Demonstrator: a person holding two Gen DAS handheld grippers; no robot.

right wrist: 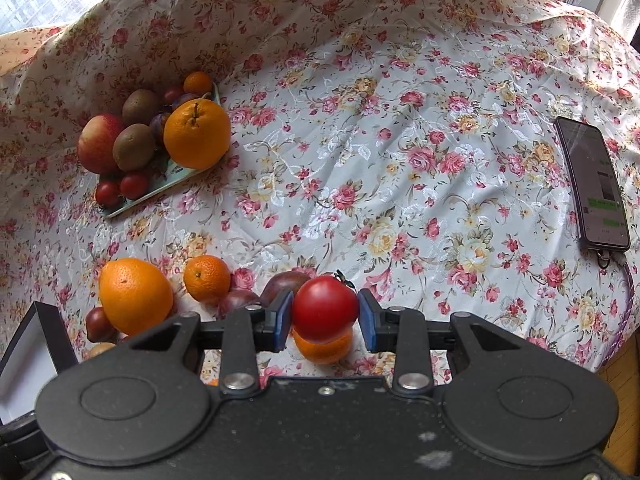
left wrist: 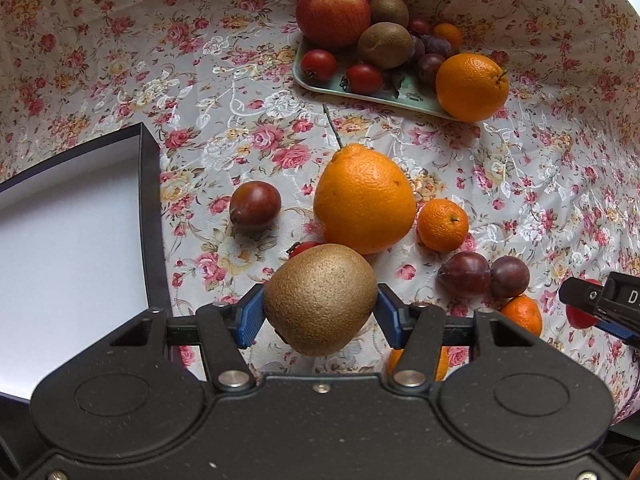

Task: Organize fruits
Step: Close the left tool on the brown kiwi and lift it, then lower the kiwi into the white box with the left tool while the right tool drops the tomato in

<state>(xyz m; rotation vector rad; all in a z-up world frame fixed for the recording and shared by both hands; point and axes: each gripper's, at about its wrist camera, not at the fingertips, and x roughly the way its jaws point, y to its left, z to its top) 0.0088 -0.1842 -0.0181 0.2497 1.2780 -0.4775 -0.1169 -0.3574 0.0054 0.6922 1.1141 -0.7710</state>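
Both jaws are clenching fruit: the left gripper (left wrist: 320,308) is squeezing a brown kiwi (left wrist: 320,300) between its blue pads, and the right gripper (right wrist: 325,314) is pinching a red tomato (right wrist: 325,307), which is sitting directly over a small mandarin (right wrist: 325,350) on the flowered tablecloth (right wrist: 400,160).

Loose fruit is lying on the cloth ahead of the left gripper. One large orange (left wrist: 365,199) with a thin stem is sitting in the middle, with one small mandarin (left wrist: 443,225) touching its right side and one dark reddish tomato (left wrist: 255,205) lying apart to its left. Two purple plums (left wrist: 483,274) are resting side by side nearer the right gripper, with another mandarin (left wrist: 522,314) just below them. One red tomato (left wrist: 304,248) is peeking out behind the kiwi.

Further away, a pale green tray (left wrist: 360,94) is holding a pile: one apple (left wrist: 333,15), two kiwis (left wrist: 385,45), two red tomatoes (left wrist: 341,72), one big orange (left wrist: 472,87) at its corner, one small mandarin (left wrist: 448,34) at the back, and a few plums (left wrist: 432,54), their exact count being unclear as they are overlapping.

One dark-rimmed box (left wrist: 72,240) with a white interior is sitting to the left, just beside the left gripper. One phone (right wrist: 596,184) is lying at the right edge of the table with its screen lit.
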